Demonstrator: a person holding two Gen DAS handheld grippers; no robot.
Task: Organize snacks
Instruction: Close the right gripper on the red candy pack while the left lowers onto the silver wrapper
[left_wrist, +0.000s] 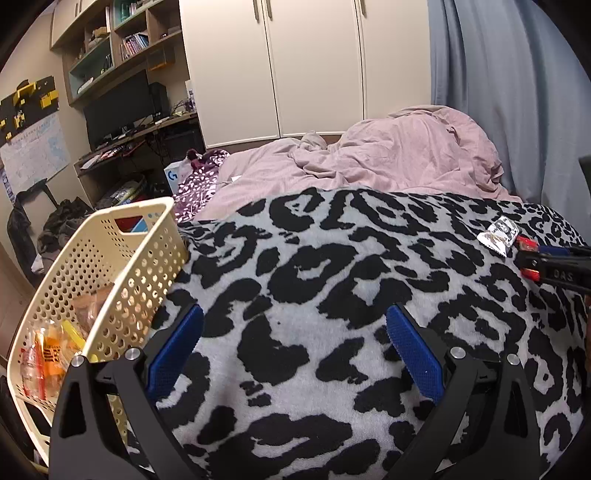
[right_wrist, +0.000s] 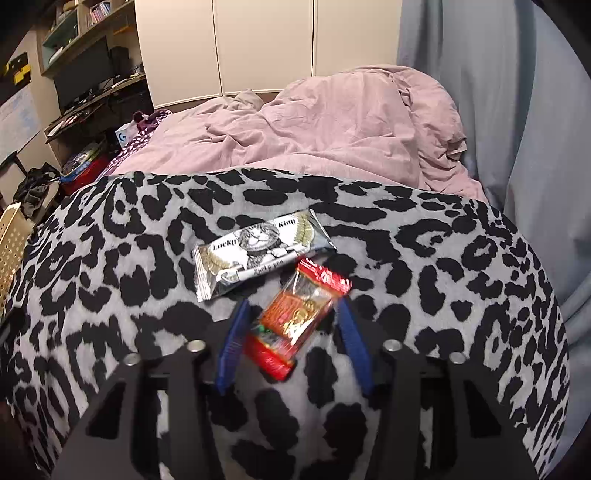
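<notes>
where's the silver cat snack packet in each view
Left wrist view: the silver cat packet sits far right on the leopard blanket, just beyond the right gripper.
Right wrist view: it lies centre frame, just past the red snack packet between the gripper's fingers.
Shared landmark: the cream basket, at the left in both.

Both wrist cameras look low across the leopard-print blanket (left_wrist: 314, 295) toward the white wardrobe (left_wrist: 295, 66); the right view sits farther from the basket (left_wrist: 110, 258).
</notes>
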